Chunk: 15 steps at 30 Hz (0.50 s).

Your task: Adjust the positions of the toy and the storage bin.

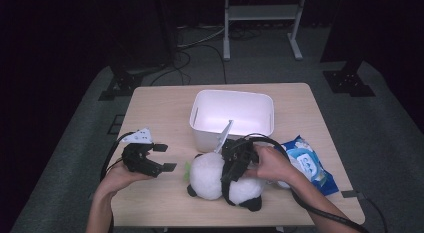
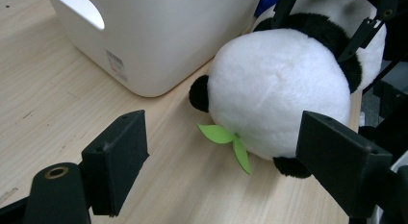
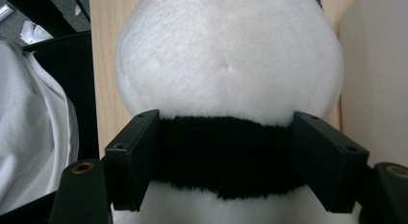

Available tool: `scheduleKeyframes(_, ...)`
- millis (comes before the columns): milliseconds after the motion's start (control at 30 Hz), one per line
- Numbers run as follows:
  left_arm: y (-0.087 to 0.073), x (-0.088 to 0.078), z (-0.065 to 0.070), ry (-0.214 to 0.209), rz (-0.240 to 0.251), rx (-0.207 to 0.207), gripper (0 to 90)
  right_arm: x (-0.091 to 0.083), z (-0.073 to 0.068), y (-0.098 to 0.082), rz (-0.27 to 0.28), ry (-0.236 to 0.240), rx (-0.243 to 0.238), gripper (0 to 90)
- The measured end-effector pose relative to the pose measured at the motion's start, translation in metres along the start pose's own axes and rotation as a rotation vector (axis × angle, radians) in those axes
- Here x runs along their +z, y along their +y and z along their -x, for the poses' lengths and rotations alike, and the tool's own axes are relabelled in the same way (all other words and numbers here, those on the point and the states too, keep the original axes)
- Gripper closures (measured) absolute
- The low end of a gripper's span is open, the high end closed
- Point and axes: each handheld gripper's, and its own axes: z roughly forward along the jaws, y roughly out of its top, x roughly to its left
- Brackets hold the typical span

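Right gripper view showed the right gripper (image 3: 226, 159) set around the toy panda (image 3: 230, 70), its jaws at either side of the black band.

High view had the panda (image 1: 220, 180) lying on the table (image 1: 165, 105) near the front edge, the right gripper (image 1: 232, 165) over it, jaws wide; whether the pads pressed could not be told. To its left the left gripper (image 1: 162, 158) gaped, holding nothing. Behind stood a white bin (image 1: 232, 118), a blue packet (image 1: 310, 163) at the right.
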Motion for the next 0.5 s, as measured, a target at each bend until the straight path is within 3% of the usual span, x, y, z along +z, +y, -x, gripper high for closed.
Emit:
scheduleKeyframes(333,-0.001,0.0,-0.002,0.002,0.004,-0.005,17.0,0.015,-0.001,-0.002,-0.018,-0.002,0.015,38.5)
scheduleKeyframes(500,-0.003,0.0,-0.003,0.006,0.002,-0.015,17.0,0.014,0.0,-0.004,0.006,0.002,0.019,46.3)
